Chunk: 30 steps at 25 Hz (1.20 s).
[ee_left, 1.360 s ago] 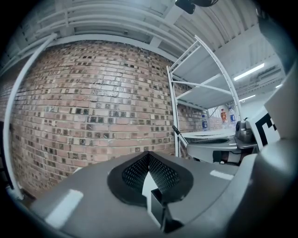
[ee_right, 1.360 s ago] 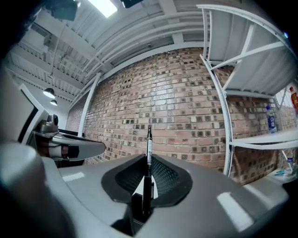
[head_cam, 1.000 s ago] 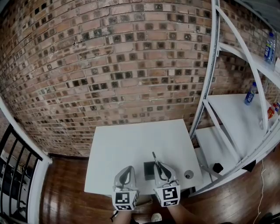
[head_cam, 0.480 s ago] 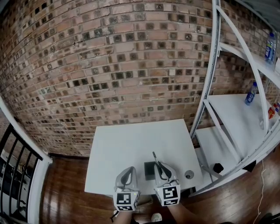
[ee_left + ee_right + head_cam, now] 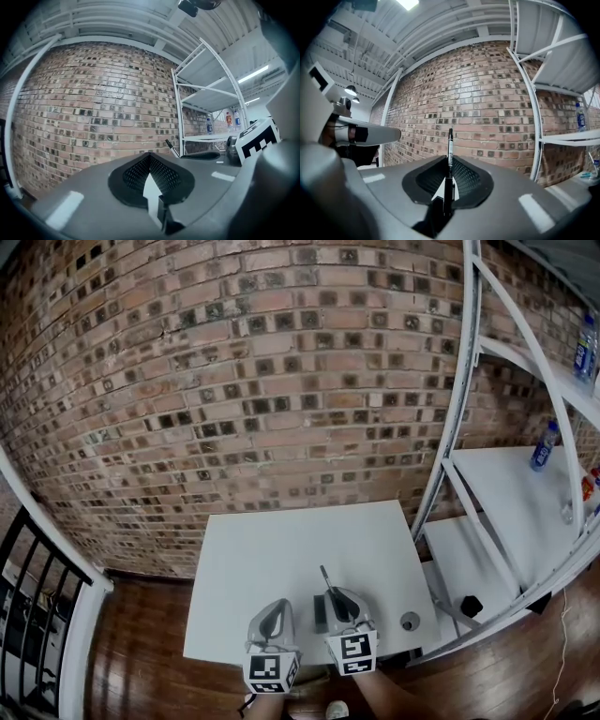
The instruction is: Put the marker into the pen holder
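Note:
In the head view my right gripper (image 5: 336, 596) is shut on a thin black marker (image 5: 323, 576), which sticks up and away from the jaws. Right under that gripper stands the dark square pen holder (image 5: 320, 613), mostly hidden; only its left strip shows. In the right gripper view the marker (image 5: 450, 147) rises upright from between the shut jaws of that gripper (image 5: 450, 161). My left gripper (image 5: 274, 607) hovers at the table's front, left of the holder, shut with nothing in it (image 5: 150, 155). The left gripper view shows the marker (image 5: 169, 145) off to the right.
The white table (image 5: 281, 549) stands against a brick wall (image 5: 262, 381). A small round grey object (image 5: 410, 621) lies near the table's front right corner. A white shelf unit (image 5: 497, 493) with bottles (image 5: 542, 446) stands at the right. A black railing (image 5: 28, 587) is at the left.
My right gripper has shifted a little left with the marker and now covers more of the pen holder. The left gripper has stayed put.

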Tool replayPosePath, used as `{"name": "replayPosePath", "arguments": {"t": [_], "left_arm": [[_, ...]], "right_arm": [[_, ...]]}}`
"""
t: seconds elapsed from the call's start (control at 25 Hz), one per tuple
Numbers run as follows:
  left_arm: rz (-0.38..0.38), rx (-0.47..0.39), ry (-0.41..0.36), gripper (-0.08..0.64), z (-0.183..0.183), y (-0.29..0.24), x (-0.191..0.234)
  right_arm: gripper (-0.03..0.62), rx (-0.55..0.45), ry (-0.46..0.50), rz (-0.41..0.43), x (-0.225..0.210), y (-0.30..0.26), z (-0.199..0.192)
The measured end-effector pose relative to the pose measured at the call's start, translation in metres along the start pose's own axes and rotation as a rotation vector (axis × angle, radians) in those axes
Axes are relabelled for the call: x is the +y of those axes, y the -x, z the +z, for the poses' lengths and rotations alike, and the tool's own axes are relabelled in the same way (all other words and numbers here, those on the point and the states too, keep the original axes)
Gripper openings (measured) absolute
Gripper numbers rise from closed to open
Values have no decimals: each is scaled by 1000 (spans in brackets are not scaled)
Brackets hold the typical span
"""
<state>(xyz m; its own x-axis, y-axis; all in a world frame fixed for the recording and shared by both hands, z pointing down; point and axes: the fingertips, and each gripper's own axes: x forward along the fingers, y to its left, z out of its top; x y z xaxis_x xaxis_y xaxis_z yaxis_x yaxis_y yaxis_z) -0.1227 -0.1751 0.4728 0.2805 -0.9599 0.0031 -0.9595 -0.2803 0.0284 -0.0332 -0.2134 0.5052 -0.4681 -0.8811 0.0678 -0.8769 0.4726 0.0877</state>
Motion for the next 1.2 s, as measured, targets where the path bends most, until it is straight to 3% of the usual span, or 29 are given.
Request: {"name": "replayPosePath", "arguments": {"t": [0.36, 0.44, 0.52, 0.88, 1.2], "left_arm": [[11, 29, 24, 14, -10, -11, 16], [9, 41, 32, 14, -16, -12, 18], [9, 50, 37, 14, -19, -14, 18], [-25, 73, 48, 14, -29, -20, 2], [-33, 74, 49, 14, -31, -17, -6]], "right_arm": [[51, 93, -33, 26, 4, -22, -34], [98, 119, -42, 25, 3, -24, -39], [101, 117, -43, 18, 1, -20, -36], [17, 69, -28, -49, -20, 8, -28], [14, 68, -35, -61, -25, 18, -29]]}}
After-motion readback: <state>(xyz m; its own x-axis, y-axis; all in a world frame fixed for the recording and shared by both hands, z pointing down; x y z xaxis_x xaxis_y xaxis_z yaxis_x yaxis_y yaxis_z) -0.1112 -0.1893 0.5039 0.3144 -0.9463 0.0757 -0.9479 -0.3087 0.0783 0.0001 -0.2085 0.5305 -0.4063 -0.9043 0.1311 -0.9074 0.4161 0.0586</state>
